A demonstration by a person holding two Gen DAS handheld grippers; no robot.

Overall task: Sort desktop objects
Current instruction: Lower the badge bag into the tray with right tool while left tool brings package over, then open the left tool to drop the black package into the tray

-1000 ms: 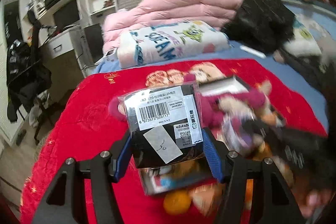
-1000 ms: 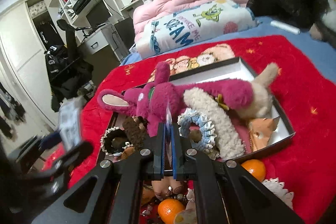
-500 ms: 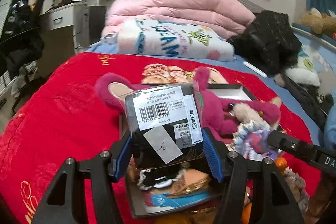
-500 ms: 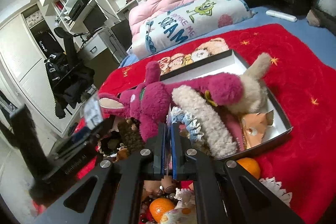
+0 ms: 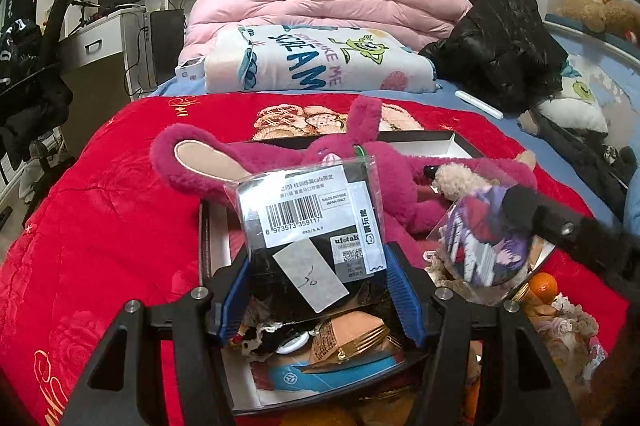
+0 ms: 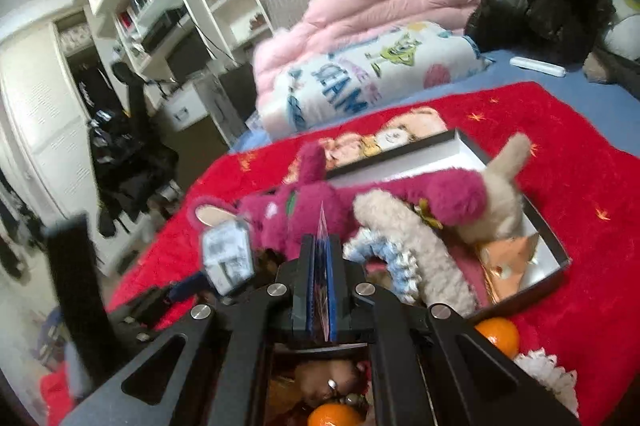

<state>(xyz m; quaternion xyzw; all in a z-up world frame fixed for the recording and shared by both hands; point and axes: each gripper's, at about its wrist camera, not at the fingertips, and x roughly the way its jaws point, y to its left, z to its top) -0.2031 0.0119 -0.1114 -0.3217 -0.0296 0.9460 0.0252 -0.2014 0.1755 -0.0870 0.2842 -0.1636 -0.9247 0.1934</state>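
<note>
My left gripper (image 5: 320,290) is shut on a black packet with a barcode label (image 5: 310,222), held above a black tray (image 5: 216,258) full of small items. My right gripper (image 6: 320,282) is shut on a thin flat card in a clear sleeve (image 6: 322,226), seen edge-on; the card also shows in the left wrist view (image 5: 486,240). A magenta plush toy (image 5: 280,162) lies across the tray (image 6: 552,230), also in the right wrist view (image 6: 304,206). The left gripper with its packet (image 6: 228,258) shows blurred at the left of the right wrist view.
The tray sits on a red blanket (image 5: 100,226) on a bed. A beige plush (image 6: 496,202), a fluffy white strip (image 6: 408,238) and oranges (image 6: 496,338) lie in or near the tray. A pink quilt (image 5: 328,6), a printed pillow (image 5: 312,62) and a black jacket (image 5: 500,42) lie behind. Shelves and a desk (image 5: 120,26) stand left.
Both grippers have swung over the tray, still holding their items. The left gripper with its packet has come closer to the right gripper.
</note>
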